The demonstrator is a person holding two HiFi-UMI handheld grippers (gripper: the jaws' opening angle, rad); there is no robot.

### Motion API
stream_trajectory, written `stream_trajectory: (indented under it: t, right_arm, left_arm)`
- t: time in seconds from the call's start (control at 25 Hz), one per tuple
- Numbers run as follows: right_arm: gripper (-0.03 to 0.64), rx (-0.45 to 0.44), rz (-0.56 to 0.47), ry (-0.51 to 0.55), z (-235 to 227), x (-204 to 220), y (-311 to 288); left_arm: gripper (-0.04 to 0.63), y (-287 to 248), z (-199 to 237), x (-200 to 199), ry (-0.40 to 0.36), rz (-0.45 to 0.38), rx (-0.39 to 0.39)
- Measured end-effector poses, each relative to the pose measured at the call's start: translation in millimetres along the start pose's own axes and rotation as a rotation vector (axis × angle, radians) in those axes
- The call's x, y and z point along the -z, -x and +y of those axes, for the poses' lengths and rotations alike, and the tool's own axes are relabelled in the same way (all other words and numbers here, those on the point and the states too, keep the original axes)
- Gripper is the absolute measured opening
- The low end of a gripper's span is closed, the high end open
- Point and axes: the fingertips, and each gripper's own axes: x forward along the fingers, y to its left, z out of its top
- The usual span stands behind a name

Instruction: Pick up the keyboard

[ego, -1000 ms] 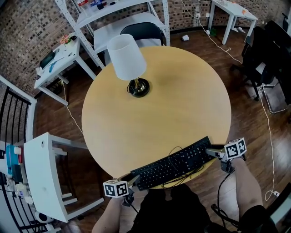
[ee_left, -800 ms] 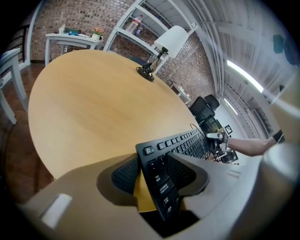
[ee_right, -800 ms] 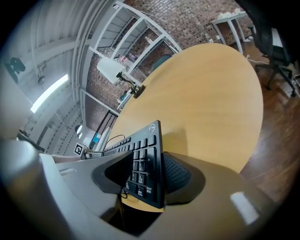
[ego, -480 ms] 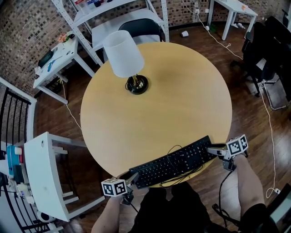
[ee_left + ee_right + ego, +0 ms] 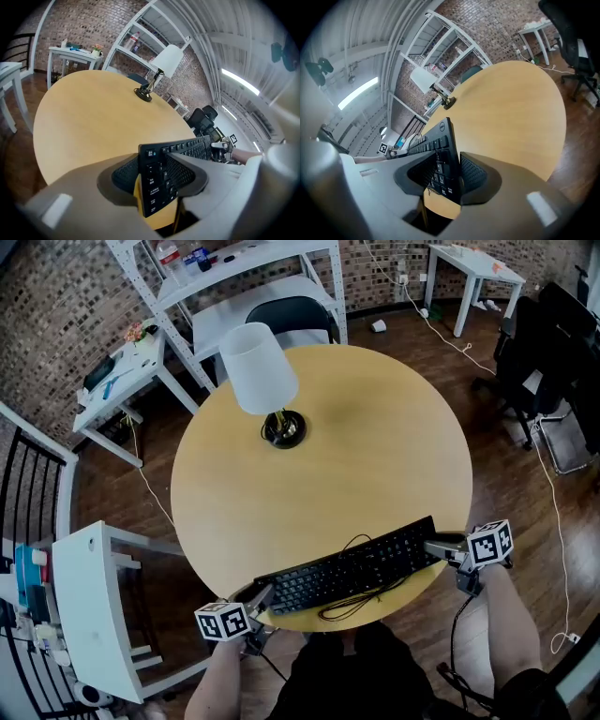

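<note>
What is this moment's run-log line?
left claw: shut on keyboard, left end | right claw: closing on keyboard, right end | keyboard: over round table, near edge | table lamp: upright

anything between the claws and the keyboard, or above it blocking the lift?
Nothing visible. Left claw and right claw each have an end of the keyboard between their jaws, the right's closing on it. Its cable loops loose; the lamp stands far across the table.

Black keyboard (image 5: 352, 570), keys facing up, slanting along the near edge of a round wooden table (image 5: 375, 456); its thin cable (image 5: 361, 601) loops around it.
</note>
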Motion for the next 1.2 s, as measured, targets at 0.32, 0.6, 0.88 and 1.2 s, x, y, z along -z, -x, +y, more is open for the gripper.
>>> stream_trajectory:
  t: [0.32, 0.6, 0.88, 1.2]
  right_arm:
    - [0.158, 0.018, -0.099, 0.044, 22, -30, 33]
    - [0.159, 0.003, -0.214, 0.103, 67, -67, 40]
    - [0.158, 0.006, -0.313, 0.179, 127, -108, 64]
    - [0.161, 0.026, -0.402, 0.233, 175, -135, 94]
  left_arm:
    - [0.179, 2, -24, -27, -0.031, -0.071, 0.009]
    - [0.179, 34, -34, -79, -0.110, -0.166, 0.019]
    - [0.178, 80, -64, -148, -0.188, -0.229, 0.036]
    - [0.176, 118, -98, -190, -0.243, -0.274, 0.054]
